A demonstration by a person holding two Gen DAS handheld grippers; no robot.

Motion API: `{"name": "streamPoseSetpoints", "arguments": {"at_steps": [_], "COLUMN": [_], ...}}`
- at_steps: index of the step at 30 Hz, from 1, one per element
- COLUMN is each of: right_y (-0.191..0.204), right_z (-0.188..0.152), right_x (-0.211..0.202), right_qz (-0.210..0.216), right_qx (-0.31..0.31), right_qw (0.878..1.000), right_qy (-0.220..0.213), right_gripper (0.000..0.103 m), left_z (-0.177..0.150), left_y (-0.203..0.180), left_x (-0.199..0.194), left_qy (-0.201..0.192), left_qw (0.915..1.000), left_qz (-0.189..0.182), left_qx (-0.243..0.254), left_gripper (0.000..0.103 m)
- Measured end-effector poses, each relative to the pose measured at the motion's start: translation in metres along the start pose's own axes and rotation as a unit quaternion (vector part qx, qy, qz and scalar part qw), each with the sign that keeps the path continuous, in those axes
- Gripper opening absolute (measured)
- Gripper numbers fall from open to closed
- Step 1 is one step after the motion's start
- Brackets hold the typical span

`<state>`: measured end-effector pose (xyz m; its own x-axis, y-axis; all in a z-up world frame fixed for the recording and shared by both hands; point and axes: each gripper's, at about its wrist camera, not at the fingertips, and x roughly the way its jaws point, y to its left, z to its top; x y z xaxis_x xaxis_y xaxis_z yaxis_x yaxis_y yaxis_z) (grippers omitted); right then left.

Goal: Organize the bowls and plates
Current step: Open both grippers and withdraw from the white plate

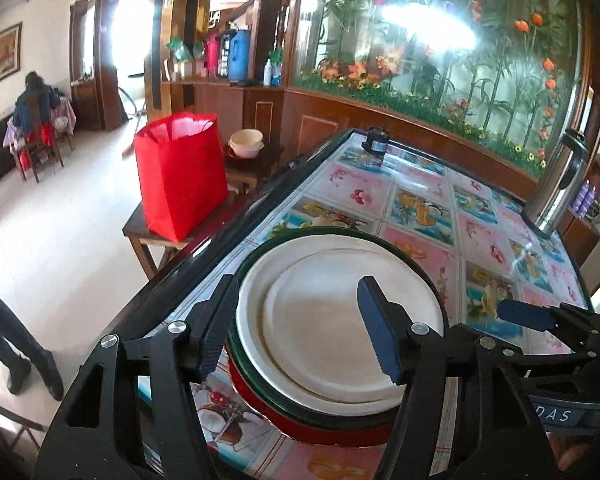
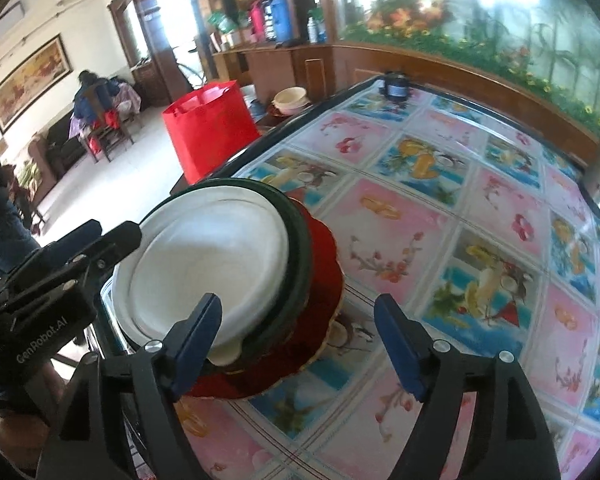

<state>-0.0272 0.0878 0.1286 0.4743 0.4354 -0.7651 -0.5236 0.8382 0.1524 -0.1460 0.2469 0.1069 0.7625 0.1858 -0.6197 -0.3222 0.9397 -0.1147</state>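
A stack of plates stands near the table's left front corner: a white plate [image 1: 320,344] on top, a green-rimmed plate [image 1: 340,235] under it, and a red scalloped plate [image 1: 320,438] at the bottom. My left gripper [image 1: 298,284] is open over the stack, one finger outside its left edge and the other above the white plate. My right gripper [image 2: 300,300] is open at the stack's right side, with the red plate [image 2: 324,280] and the green rim [image 2: 300,248] between its fingers and nothing pressed. The white plate [image 2: 204,260] lies left of it.
The table [image 1: 420,184] has a glossy fruit-and-flower cloth. A steel jug [image 1: 556,188] stands at its right edge and a dark jar [image 1: 376,140] at the far end. A red bag [image 1: 180,176] and cream bowls [image 1: 246,142] sit on stools to the left. A person's legs [image 1: 16,340] are nearby.
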Motion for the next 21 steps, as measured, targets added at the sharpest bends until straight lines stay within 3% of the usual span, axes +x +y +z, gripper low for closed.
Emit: {"name": "streamPoseSetpoints", "arguments": {"at_steps": [5,10,21], "right_y": [-0.008,-0.019,-0.031], "right_z": [-0.016,-0.033,-0.046], "right_x": [-0.01,-0.015,-0.019], "right_qz": [-0.032,-0.061,-0.058], "right_qx": [0.014,0.02,0.04], "right_qw": [0.999,0.997,0.997], "right_qy": [-0.029,-0.041,-0.035], "right_gripper": [0.081,0.082,0.082], "left_z": [-0.012,-0.022,-0.028], "left_y": [-0.015,-0.032,-0.041], "left_x": [0.002,-0.001,0.002], "left_qy": [0.007,-0.011,-0.005], "left_qw": [1.0,0.9996,0.9988], "left_qz": [0.003,0.007,0.003], "left_qx": [0.004,0.026,0.048], "left_gripper": [0.063,0.063,0.063]}}
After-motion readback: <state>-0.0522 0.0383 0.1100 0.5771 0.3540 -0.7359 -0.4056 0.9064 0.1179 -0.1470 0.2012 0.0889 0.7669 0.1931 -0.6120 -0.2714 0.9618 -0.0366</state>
